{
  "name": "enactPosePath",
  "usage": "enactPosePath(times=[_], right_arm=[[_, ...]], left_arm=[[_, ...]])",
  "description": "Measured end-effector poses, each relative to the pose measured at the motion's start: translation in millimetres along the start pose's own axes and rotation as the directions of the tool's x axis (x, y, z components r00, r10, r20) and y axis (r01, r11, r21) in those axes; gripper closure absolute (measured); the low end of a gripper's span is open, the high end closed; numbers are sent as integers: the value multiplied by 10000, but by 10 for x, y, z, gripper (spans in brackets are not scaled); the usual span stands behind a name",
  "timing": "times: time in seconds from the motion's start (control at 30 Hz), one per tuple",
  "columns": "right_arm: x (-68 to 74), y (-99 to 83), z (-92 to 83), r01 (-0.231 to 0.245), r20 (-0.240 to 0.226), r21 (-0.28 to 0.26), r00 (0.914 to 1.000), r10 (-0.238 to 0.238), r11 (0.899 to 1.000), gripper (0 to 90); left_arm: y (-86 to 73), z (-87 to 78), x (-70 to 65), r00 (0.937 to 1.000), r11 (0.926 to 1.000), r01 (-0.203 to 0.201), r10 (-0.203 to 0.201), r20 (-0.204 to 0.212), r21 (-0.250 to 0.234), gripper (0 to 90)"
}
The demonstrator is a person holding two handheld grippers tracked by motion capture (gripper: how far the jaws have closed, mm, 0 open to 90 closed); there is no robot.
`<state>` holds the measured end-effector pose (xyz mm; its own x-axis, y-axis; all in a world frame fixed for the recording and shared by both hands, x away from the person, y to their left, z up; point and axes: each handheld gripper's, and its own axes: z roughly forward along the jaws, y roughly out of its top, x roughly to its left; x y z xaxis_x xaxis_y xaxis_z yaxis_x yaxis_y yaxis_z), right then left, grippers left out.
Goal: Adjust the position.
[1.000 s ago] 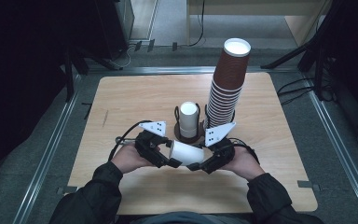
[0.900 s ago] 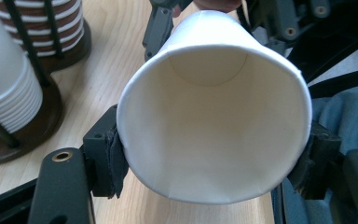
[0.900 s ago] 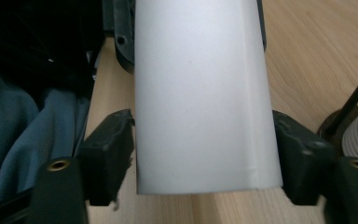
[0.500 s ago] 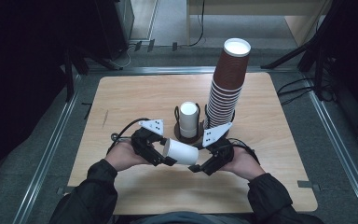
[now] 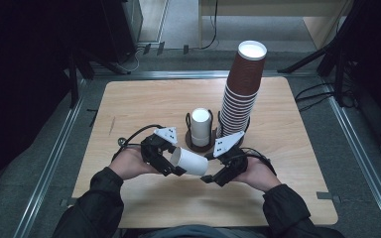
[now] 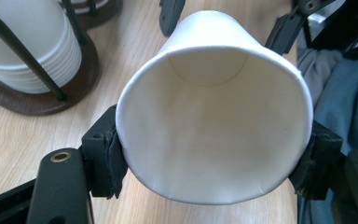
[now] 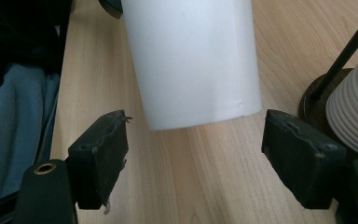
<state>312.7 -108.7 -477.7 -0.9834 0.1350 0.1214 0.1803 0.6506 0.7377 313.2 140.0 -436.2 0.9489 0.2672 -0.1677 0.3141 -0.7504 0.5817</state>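
Held white cup by rim in left gripper, jaws clamped. Right gripper jaws just opened, base released. Placement on tabletop pending.

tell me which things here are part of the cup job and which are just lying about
In the job:
- white paper cup, clamped at its rim by the left gripper
- right gripper, jaws just opened, off the cup's base
- holder with white cups
- tall stack of brown cups

Lying about:
- cables on the floor
- table, as bare surface
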Motion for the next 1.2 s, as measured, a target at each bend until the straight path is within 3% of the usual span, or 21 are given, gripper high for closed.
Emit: enactPosePath(times=[0.13, 0.47, 0.9, 1.03, 1.2], right_arm=[[5, -1, 6, -63, 24, 112, 10000, 63, 9999, 226], [10, 9, 68, 237, 199, 307, 9995, -244, 9992, 227], [46, 16, 194, 518, 220, 878, 9983, -540, 9948, 241], [61, 29, 225, 652, 150, 910, 9976, -669, 9937, 255], [73, 41, 256, 786, 52, 902, 9968, -794, 9928, 294]], left_arm=[[12, 54, 4, 9997, 9994, -50, 58, -256, 342, 268], [47, 182, 9, 9991, 9928, -95, 145, -407, 1198, 268], [129, 255, -43, 9997, 9904, -259, 256, 38, 1357, 272], [149, 280, -64, 9991, 9893, -408, 392, 139, 1403, 269], [158, 303, -68, 9994, 9898, -295, 264, 238, 1396, 264]])
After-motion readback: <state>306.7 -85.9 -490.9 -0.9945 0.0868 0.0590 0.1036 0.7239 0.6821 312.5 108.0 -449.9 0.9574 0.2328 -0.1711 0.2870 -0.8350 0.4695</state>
